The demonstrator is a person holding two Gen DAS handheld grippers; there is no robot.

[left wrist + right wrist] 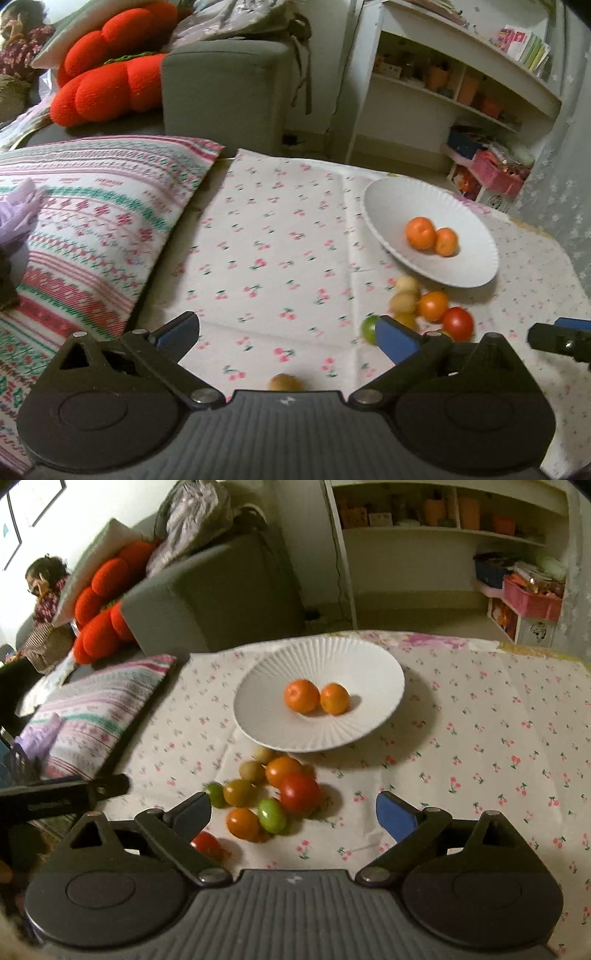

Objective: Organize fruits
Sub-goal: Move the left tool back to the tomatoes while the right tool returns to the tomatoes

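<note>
Right gripper point(291, 812): fingers spread wide, nothing between them, poised low over the near edge of the fruit pile, which suggests a pick is being lined up. Left gripper point(286, 334): likewise spread and empty, held over bare tablecloth point(277, 229) to the left of the pile, apparently standing clear to leave the right side room.

Nearest item: a small brown fruit point(284, 382) lying alone on the cloth, just ahead of the left gripper's body and apart from the rest.

Next, the loose pile point(269, 794): red, orange, green and yellowish pieces, touching one another on the cloth just in front of the plate. A red piece point(207, 843) sits at the right gripper's left finger, partly hidden.

Beyond, the white plate point(266, 679) holds two oranges point(316, 698), side by side and touching, near its centre. Judgement: sorting has begun; most fruit remains unplaced.

Farther off: a patterned pillow point(92, 229), sofa and shelves.
</note>
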